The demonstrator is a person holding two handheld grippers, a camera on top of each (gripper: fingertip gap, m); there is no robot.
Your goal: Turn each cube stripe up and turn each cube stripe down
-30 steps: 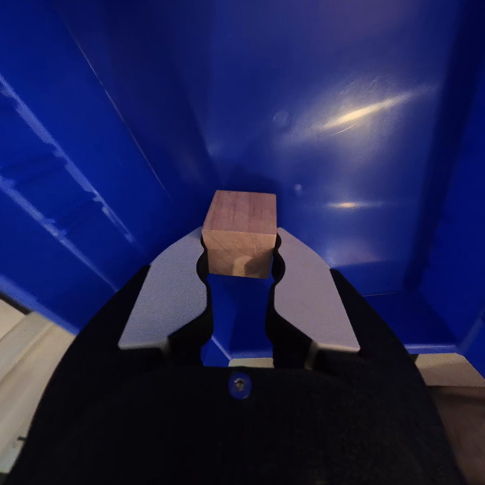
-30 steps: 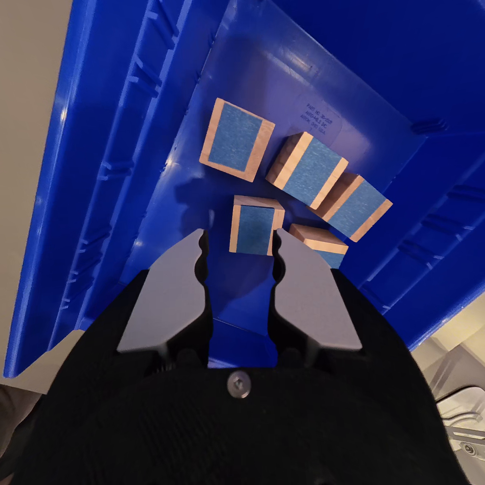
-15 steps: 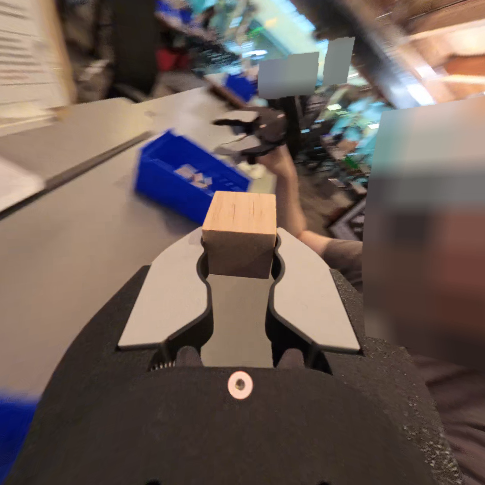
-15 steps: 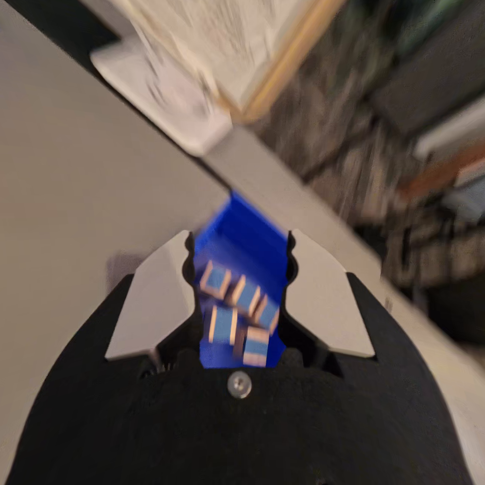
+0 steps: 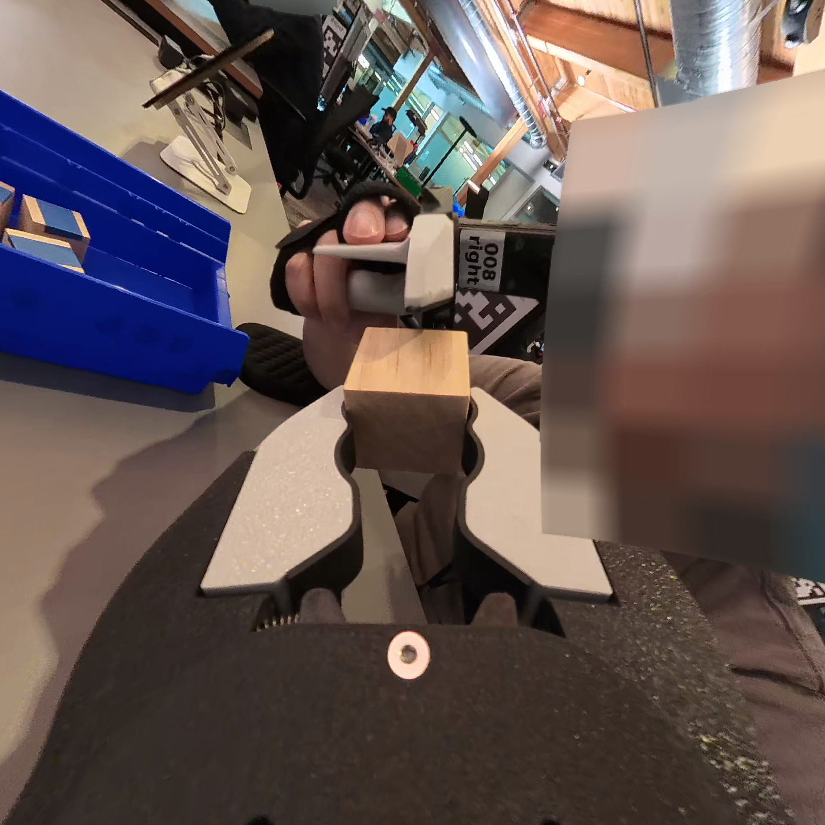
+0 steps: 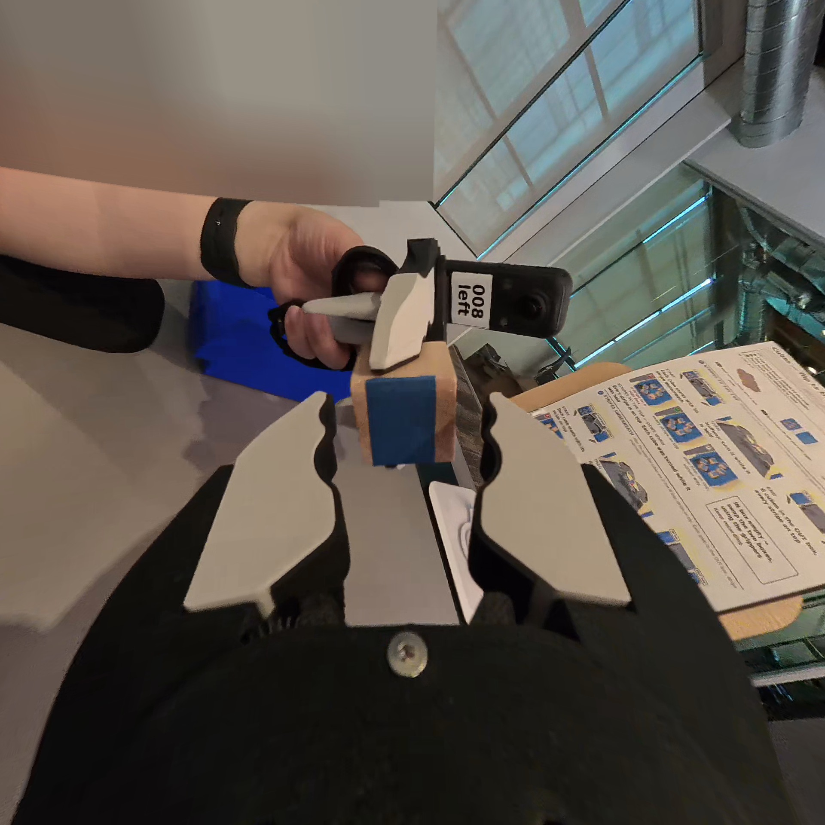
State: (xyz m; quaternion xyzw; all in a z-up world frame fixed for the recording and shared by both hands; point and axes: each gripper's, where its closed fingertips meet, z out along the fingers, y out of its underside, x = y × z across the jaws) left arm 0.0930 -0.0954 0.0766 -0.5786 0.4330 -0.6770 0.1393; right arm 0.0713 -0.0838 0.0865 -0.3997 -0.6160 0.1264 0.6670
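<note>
My left gripper (image 5: 407,397) is shut on a wooden cube (image 5: 408,379) and holds it in the air above the grey table. In the left wrist view only plain wood faces show. In the right wrist view the same cube (image 6: 402,419) shows its blue stripe facing the camera, with the left gripper's finger (image 6: 397,330) on top of it. My right gripper (image 6: 408,415) is open, one finger on each side of the cube, with gaps on both sides. A blue bin (image 5: 134,321) on the left holds striped cubes (image 5: 53,223).
A second blue bin (image 6: 232,339) sits on the table behind the left hand. An instruction sheet on a cardboard backing (image 6: 669,468) lies at the right. A person's hand (image 5: 326,290) holds the right gripper's body (image 5: 428,263) just beyond the cube. A tripod stand (image 5: 205,160) stands beyond the bin.
Both grippers have come up out of their blue bins. The left carried its cube up. The right has opened wider and now faces the cube's striped side.
</note>
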